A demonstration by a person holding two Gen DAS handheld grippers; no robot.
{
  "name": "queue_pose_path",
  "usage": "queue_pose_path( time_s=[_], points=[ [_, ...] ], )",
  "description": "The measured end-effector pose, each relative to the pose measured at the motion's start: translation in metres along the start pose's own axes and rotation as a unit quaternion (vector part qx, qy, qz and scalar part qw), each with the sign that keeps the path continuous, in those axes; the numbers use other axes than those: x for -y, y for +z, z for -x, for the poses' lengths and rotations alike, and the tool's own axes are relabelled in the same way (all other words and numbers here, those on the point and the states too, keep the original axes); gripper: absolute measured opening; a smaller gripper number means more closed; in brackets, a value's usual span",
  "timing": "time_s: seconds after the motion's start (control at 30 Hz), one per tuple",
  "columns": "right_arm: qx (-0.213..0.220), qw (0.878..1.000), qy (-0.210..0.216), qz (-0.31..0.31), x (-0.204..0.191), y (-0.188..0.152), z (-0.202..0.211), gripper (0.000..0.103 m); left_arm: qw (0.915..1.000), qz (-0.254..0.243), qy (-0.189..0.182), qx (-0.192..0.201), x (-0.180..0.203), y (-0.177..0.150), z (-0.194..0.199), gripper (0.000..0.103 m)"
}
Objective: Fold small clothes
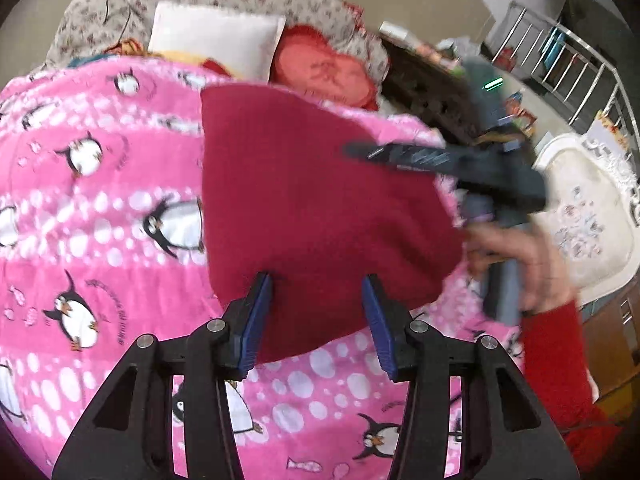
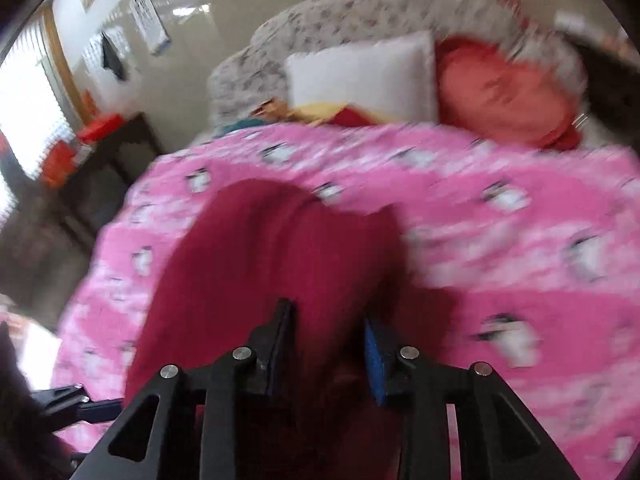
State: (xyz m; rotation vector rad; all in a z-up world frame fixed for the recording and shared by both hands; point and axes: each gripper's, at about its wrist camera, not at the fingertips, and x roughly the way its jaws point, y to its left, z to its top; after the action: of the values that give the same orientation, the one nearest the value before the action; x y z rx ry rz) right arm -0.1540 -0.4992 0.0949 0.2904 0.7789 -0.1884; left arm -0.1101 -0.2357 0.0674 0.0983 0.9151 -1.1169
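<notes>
The bed point(image 1: 100, 208), under a pink penguin blanket point(image 1: 80, 240), carries a dark red garment point(image 1: 320, 208) lying just ahead of the left gripper point(image 1: 318, 312), whose jaws stand spread and empty over its near edge. The right gripper point(image 2: 330, 356) appears released too, with cloth between its fingers; blur leaves doubt. The garment looks soft, light and limp; corners or hems seem best to pinch. The blanket's small lettering is unreadable.

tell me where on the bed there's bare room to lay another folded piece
Most room is the pink penguin blanket left of the dark red garment, up to the white pillow. A smaller strip lies in front of the garment. The right side is crowded: the right gripper and the hand holding it reach over the garment's right edge.
</notes>
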Motion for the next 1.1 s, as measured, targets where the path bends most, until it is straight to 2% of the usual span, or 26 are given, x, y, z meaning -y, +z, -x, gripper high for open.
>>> queue_pose_path(
  time_s=[0.03,0.07,0.13,0.17,0.2,0.23,0.27,0.4,0.47,0.5,0.53,0.57,0.63,0.77,0.8,0.9,0.97,1.03,1.1],
  points=[
    [0.01,1.0,-0.022,0.012,0.001,0.0,0.011,0.023,1.0,-0.005,0.004,0.0,0.002,-0.001,-0.002,0.046],
    [0.015,1.0,-0.023,0.011,0.004,0.001,0.02,0.022,0.9999,-0.01,0.008,0.001,0.004,-0.002,-0.004,0.049],
    [0.03,0.999,0.014,-0.005,0.009,0.0,0.042,0.022,0.9998,-0.017,0.009,0.003,0.009,-0.006,-0.006,0.06],
    [0.039,0.999,0.03,-0.006,0.008,-0.001,0.051,0.023,0.9998,-0.017,0.01,0.006,0.01,-0.008,-0.008,0.06],
    [0.047,0.998,0.049,-0.006,0.005,-0.004,0.06,0.035,0.9997,-0.019,0.014,0.009,0.011,-0.01,-0.008,0.06],
    [0.051,0.996,0.068,-0.005,0.0,-0.01,0.068,0.056,0.9996,-0.022,0.017,0.009,0.012,-0.013,-0.007,0.06],
    [0.05,0.995,0.086,-0.007,-0.007,-0.02,0.074,0.06,0.9994,-0.026,0.02,0.009,0.013,-0.015,-0.007,0.06],
    [0.034,0.984,0.172,-0.034,-0.024,-0.051,0.071,0.061,0.9994,-0.024,0.022,0.007,0.011,-0.02,-0.008,0.06],
    [0.035,0.978,0.2,-0.051,-0.028,-0.058,0.059,0.055,0.9995,-0.021,0.024,0.007,0.012,-0.021,-0.01,0.06],
    [0.03,0.98,0.193,-0.049,-0.033,-0.06,0.05,0.031,0.9994,-0.02,0.026,0.006,0.012,-0.021,-0.01,0.06],
    [0.021,0.984,0.172,-0.04,-0.036,-0.061,0.043,0.012,0.9994,-0.019,0.028,0.005,0.013,-0.021,-0.009,0.06],
    [0.017,0.99,0.136,-0.026,-0.039,-0.062,0.038,0.012,0.9994,-0.017,0.029,0.001,0.013,-0.022,-0.006,0.06],
    [0.024,0.991,0.134,-0.02,-0.037,-0.064,0.049,0.011,0.9997,-0.015,0.018,-0.002,0.016,-0.025,0.002,0.06],
    [0.039,0.996,0.076,0.018,-0.034,-0.079,0.08,0.009,0.9989,-0.035,0.017,0.025,0.023,-0.027,0.024,0.06],
    [0.037,0.997,0.062,0.021,-0.032,-0.081,0.079,0.004,0.9987,-0.036,0.018,0.031,0.024,-0.026,0.025,0.06],
    [0.019,0.999,0.032,0.0,-0.019,-0.092,0.055,0.003,0.9992,-0.024,0.017,0.028,0.019,-0.02,0.014,0.06],
    [-0.002,0.999,0.032,-0.005,-0.015,-0.099,0.037,0.003,0.9996,-0.011,0.016,0.019,0.014,-0.017,0.001,0.06],
    [0.01,0.998,0.06,-0.02,-0.011,-0.098,0.048,0.004,0.9995,-0.006,0.029,0.007,0.011,-0.017,-0.01,0.06],
    [0.038,0.995,0.08,-0.04,-0.007,-0.09,0.072,0.011,0.9992,-0.018,0.034,0.012,0.013,-0.017,-0.011,0.06]
  ],
)
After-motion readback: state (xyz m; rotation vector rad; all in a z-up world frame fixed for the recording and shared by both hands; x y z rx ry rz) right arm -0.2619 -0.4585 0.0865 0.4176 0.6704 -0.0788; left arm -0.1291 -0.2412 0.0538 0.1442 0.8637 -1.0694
